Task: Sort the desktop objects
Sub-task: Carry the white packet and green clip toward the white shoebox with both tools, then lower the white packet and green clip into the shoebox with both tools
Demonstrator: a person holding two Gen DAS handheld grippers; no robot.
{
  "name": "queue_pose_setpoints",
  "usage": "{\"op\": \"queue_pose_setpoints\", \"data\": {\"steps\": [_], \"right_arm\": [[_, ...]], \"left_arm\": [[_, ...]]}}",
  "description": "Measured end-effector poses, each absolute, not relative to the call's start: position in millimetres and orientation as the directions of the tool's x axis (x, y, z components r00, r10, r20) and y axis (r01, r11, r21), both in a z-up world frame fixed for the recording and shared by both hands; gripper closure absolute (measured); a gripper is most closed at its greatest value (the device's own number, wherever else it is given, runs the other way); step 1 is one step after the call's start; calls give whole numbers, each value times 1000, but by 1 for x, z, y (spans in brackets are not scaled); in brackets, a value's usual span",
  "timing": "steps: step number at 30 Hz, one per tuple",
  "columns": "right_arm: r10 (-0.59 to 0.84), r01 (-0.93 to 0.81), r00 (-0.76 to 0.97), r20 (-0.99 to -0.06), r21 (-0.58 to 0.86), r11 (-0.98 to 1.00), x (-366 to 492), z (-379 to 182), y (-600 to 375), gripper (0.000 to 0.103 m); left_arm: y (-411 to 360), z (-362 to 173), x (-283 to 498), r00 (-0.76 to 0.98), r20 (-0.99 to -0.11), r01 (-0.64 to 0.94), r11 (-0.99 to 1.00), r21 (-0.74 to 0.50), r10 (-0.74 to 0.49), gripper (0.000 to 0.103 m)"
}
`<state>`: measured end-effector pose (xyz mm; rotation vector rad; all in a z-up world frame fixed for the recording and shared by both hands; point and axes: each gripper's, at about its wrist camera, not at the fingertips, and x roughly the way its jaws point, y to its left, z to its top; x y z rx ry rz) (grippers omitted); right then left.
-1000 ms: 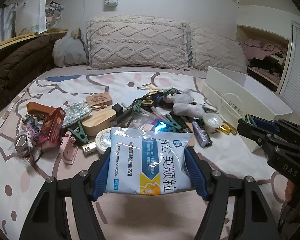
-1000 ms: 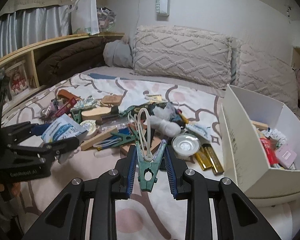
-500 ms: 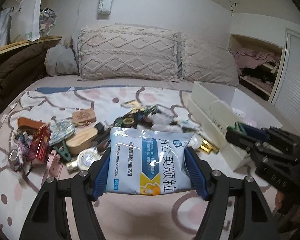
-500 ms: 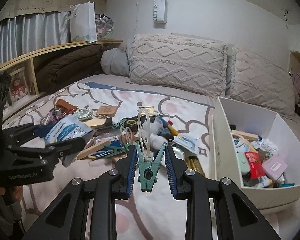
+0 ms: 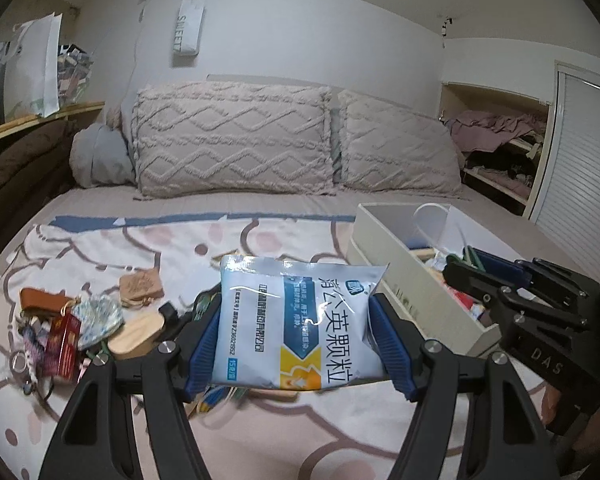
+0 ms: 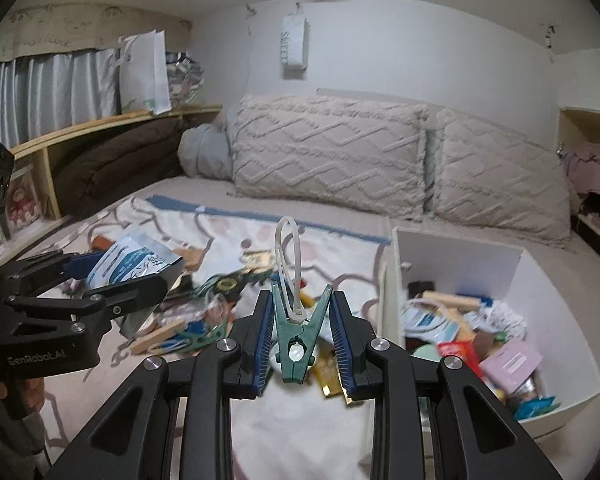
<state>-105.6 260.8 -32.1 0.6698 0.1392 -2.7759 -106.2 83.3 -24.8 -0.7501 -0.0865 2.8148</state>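
Between the blue pads of the left gripper: a flat white-and-blue foil sachet with printed characters, clamped by both side edges and carried clear above the patterned bedspread. Seen also from the right wrist view, at far left, same sachet in the same gripper.

Between the pads of the right gripper: a green plastic spring clip, pinched at its 2 spread handles, with a white looped cable tie standing up from it. Held above the bedspread, just left of the white open-topped cardboard box. From the left wrist view, right gripper reaching in at right over the box, close to its near wall.

Inside the box: a wooden block, a red packet, a pink card, white crumpled pieces and other small items, mixed together.

Left on the bedspread, near left: a red carton, a blue floral fabric pouch, a pale wooden block, a brown tag, a brown leather strap. More clutter in the middle, partly hidden behind the sachet and blurred.

At the far end, 2 beige textured pillows against the wall.
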Motion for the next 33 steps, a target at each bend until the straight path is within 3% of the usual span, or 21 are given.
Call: {"op": "queue_pose_setpoints", "data": {"steps": [24, 33], "right_arm": [[-134, 141, -942, -307, -1, -990, -122, 35, 340, 74], [-67, 66, -940, -333, 15, -998, -131, 28, 381, 74]], "left_arm": [[157, 31, -148, -869, -404, -287, -956, -61, 287, 33], [192, 30, -160, -855, -414, -315, -947, -61, 312, 33]]}}
